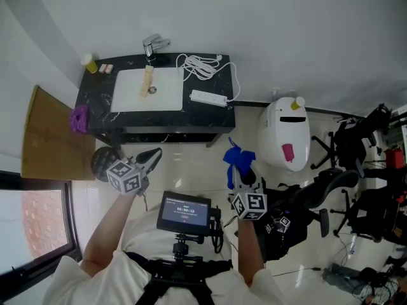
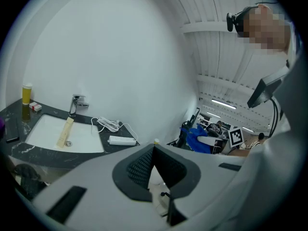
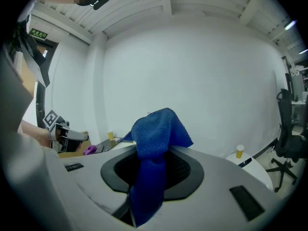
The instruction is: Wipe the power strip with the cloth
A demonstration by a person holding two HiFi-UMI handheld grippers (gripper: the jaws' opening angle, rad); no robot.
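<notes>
Clamped shut in the fingers of the right gripper (image 3: 154, 150): blue cloth (image 3: 156, 129), bunched above, hanging below. Pressed tip to tip on nothing: fingers of the left gripper (image 2: 154, 148). Well apart from both, at the right end of the black worktop (image 1: 210, 116), beside the sink (image 1: 127, 94): white power strip (image 1: 208, 98).
</notes>
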